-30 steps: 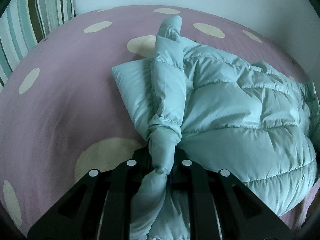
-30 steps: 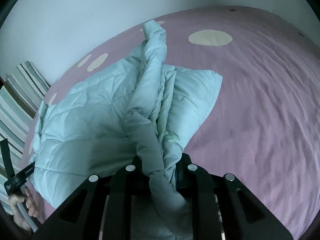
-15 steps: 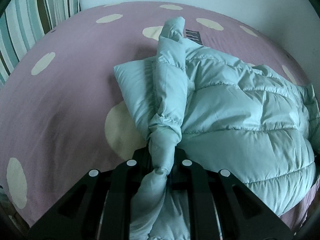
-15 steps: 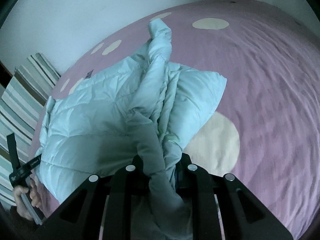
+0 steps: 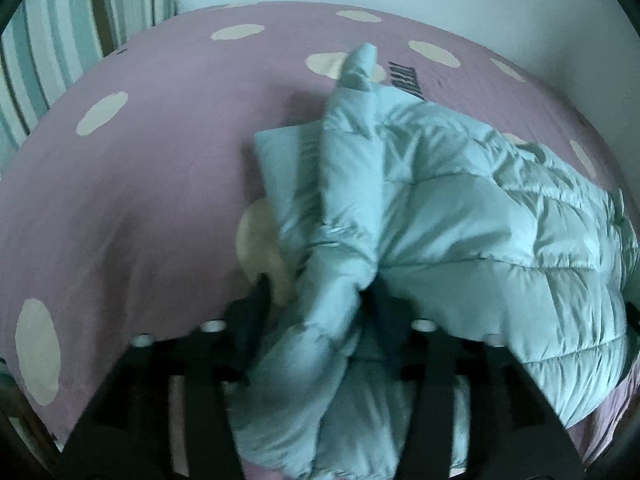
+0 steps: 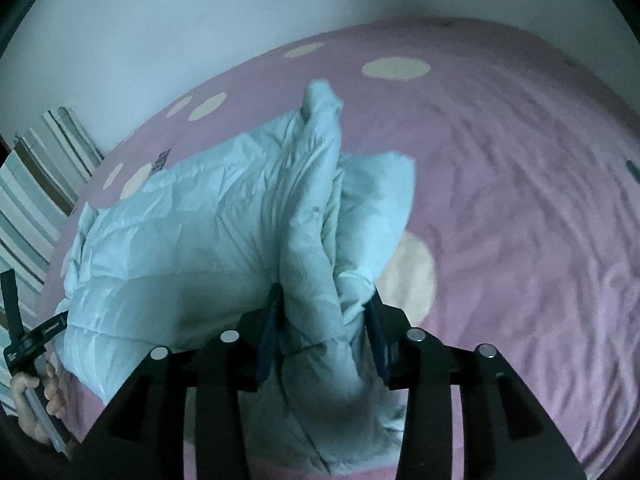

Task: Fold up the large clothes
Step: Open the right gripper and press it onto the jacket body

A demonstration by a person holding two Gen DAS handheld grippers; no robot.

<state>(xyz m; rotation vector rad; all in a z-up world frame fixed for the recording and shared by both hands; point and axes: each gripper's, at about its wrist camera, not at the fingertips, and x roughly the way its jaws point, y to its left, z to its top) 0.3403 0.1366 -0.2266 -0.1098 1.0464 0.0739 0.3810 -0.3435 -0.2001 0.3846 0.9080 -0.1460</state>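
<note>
One jacket (image 5: pixel 460 216), two tongs (image 5: pixel 320 316).

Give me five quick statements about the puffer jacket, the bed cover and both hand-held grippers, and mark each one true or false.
1. The puffer jacket is light blue-green. True.
2. The bed cover is plain white. False: purple with pale dots.
3. The left hand-held gripper has jacket fabric between its fingers. True.
4. The right hand-held gripper has nothing between its fingers. False: jacket fabric sits there.
5. The jacket lies flat, fully spread. False: it is bunched.

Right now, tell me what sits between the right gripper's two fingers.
A bunched fold of the light blue puffer jacket fills the right gripper, seen in the right wrist view.
</note>
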